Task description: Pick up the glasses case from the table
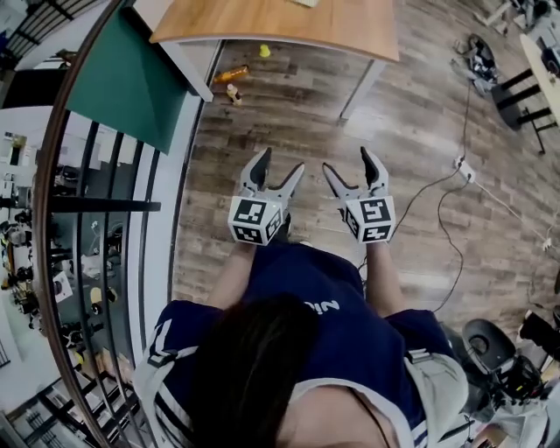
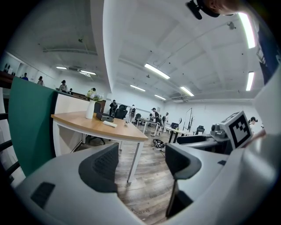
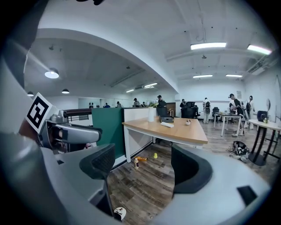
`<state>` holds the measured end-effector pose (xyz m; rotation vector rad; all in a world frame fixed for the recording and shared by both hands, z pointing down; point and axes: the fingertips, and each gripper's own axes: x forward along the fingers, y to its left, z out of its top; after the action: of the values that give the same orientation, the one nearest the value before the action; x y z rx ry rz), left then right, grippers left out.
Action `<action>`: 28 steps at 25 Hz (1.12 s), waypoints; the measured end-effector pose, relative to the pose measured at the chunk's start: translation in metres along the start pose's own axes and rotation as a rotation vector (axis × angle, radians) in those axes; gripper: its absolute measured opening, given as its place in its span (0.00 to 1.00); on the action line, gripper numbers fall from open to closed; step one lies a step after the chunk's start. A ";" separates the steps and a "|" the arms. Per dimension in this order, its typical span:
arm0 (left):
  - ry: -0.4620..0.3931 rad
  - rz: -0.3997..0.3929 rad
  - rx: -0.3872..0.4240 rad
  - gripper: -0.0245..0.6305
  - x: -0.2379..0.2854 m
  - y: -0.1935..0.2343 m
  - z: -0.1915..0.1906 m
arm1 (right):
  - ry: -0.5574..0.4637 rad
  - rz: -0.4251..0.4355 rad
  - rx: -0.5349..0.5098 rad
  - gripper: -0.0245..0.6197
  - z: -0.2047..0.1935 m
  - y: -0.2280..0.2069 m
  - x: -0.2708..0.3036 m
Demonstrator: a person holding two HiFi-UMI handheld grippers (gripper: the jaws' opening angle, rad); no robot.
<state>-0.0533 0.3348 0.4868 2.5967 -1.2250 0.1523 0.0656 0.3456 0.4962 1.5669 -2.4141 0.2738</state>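
A green screen (image 1: pixel 131 79) stands at the far left beside the table (image 1: pixel 289 26), and what looks like the case (image 3: pixel 167 125), pale and flat, lies on the tabletop, well apart from both claws. Nearer, the left gripper (image 1: pixel 282 162) and right gripper (image 1: pixel 347 160) hang over the floor (image 1: pixel 411 122), both released, with nothing between their jaws.

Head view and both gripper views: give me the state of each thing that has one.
Left gripper, jaws open, nothing between them.
Right gripper, jaws open, nothing between them.
Table, standing ahead of both grippers, not reached.
White flat item, lying flat on the table, untouched.
Orange bottle, lying on its side on the floor.
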 end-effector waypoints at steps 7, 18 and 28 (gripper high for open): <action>-0.013 -0.061 0.015 0.52 0.054 0.055 0.042 | -0.001 -0.037 0.003 0.64 0.037 -0.013 0.072; 0.026 -0.128 0.037 0.50 0.100 0.131 0.063 | -0.005 -0.105 0.015 0.64 0.066 -0.012 0.160; 0.043 -0.140 0.036 0.50 0.121 0.149 0.064 | 0.004 -0.134 0.030 0.63 0.065 -0.021 0.185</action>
<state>-0.0924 0.1363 0.4790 2.6842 -1.0309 0.2035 0.0061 0.1577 0.4918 1.7308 -2.2991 0.2880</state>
